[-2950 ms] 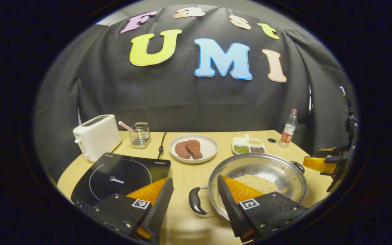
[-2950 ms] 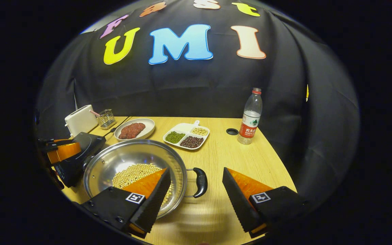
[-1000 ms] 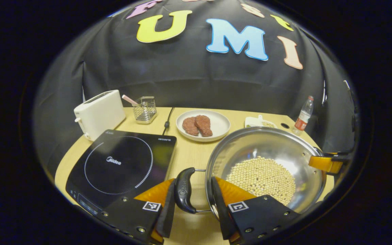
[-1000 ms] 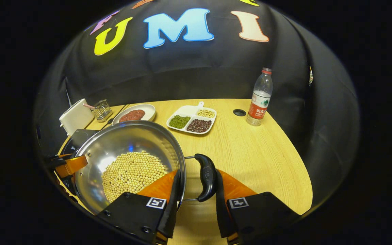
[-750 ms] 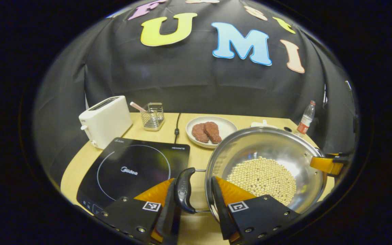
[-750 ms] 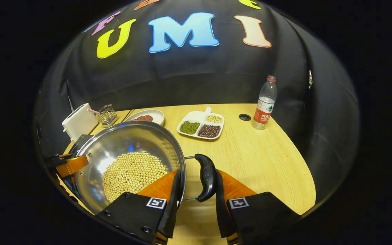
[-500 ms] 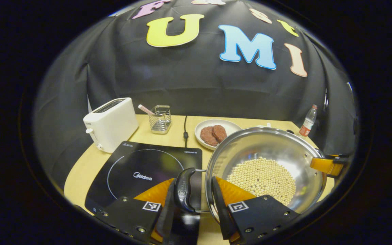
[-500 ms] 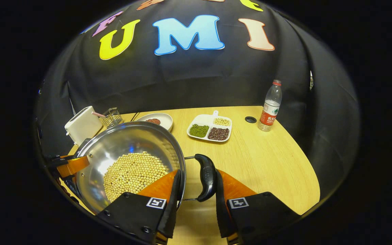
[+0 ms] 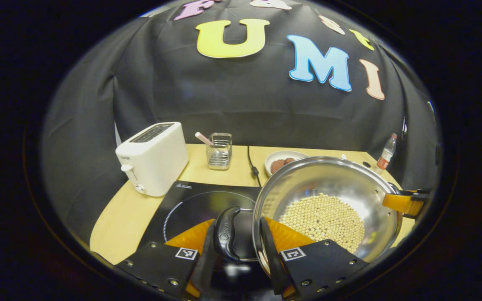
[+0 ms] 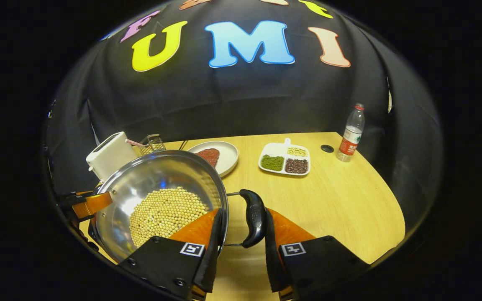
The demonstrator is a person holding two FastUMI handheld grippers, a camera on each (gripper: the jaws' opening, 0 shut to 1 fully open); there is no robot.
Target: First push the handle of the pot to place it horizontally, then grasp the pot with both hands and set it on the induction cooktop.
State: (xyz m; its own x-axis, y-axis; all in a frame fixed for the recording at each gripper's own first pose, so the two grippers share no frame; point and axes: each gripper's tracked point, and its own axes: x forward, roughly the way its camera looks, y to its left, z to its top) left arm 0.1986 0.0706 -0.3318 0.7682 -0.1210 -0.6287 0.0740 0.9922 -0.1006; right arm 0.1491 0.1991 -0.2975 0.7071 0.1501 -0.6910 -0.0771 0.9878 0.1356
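Spanning pale wooden table [image 10: 333,200], induction cooktop [image 9: 191,200], white toaster [image 9: 153,156].

A light wooden desk [image 10: 333,196] stands in a booth hung with black cloth [image 10: 241,96].

The cloth wall curves around the far side of the desk, creased in long vertical folds, and closes it in to left and right ahead of the tool. The desk's rounded front edge falls off into darkness. Soft overhead light leaves a faint sheen on the wood grain; a small round hole [image 10: 327,148] pierces the far corner.
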